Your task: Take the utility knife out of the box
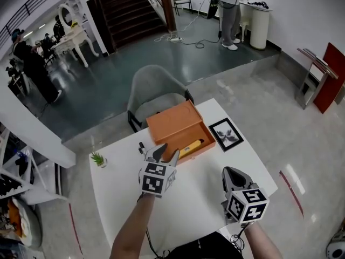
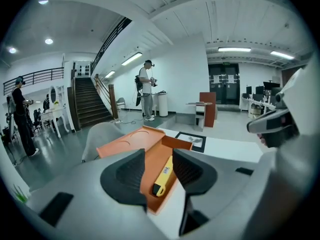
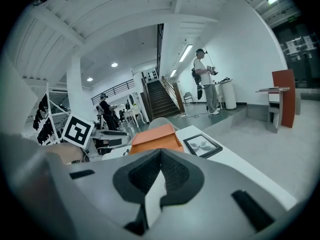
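Grey polished floor spreads behind the rectangular white table (image 1: 199, 198) on which the open orange cardboard box (image 1: 175, 124) stands. Just behind the box, a grey upholstered chair (image 1: 156, 90) is pushed up to the table's far edge. The left gripper (image 1: 163, 154) hovers at the box's near edge with its jaws apart and nothing pressed between them. Well to the right of the box and nearer the person, the right gripper (image 1: 233, 172) has its jaws together and empty. A black-framed picture (image 1: 226, 134) lies flat just right of the box. The yellow utility knife (image 1: 191, 146) lies inside the box along its front wall. A small green potted plant (image 1: 98, 158) sits left of the box.
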Demonstrator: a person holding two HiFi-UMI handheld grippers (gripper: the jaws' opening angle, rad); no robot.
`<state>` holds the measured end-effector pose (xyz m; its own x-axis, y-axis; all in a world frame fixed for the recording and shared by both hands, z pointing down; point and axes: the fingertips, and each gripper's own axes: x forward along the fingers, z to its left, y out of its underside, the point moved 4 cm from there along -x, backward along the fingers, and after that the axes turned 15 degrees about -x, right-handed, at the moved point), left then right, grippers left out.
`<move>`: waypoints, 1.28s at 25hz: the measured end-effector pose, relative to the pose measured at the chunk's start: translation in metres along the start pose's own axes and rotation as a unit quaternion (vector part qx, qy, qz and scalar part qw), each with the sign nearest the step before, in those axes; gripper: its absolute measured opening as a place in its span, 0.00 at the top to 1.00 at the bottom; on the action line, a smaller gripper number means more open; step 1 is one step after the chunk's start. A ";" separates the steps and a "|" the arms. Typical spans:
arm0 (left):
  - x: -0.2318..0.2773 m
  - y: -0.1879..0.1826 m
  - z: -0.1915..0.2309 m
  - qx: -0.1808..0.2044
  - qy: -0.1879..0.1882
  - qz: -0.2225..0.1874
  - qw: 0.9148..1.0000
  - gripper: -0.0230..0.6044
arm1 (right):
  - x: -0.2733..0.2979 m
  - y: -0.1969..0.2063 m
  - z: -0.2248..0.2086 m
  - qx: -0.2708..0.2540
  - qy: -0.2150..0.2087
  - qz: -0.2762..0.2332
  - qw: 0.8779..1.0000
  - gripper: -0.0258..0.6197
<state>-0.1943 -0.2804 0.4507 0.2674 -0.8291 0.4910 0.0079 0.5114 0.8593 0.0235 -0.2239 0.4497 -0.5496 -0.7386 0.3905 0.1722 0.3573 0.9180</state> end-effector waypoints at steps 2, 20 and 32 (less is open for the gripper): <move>0.011 0.000 0.001 0.006 0.005 0.014 1.000 0.71 | 0.007 0.002 -0.005 0.003 -0.002 0.004 1.000 0.96; 0.093 0.013 -0.002 0.077 0.060 0.154 0.983 0.69 | 0.039 0.011 -0.029 0.020 -0.018 0.027 0.999 0.96; 0.130 0.036 -0.007 0.111 0.091 0.212 0.967 0.68 | 0.047 0.019 -0.041 0.027 -0.019 0.041 0.999 0.96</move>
<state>-0.1524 -0.3680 0.5444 0.3664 -0.4921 0.7897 -0.3419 0.7182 0.6061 0.0347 -0.2752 0.4884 -0.5664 -0.6833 0.4608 0.1751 0.4466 0.8774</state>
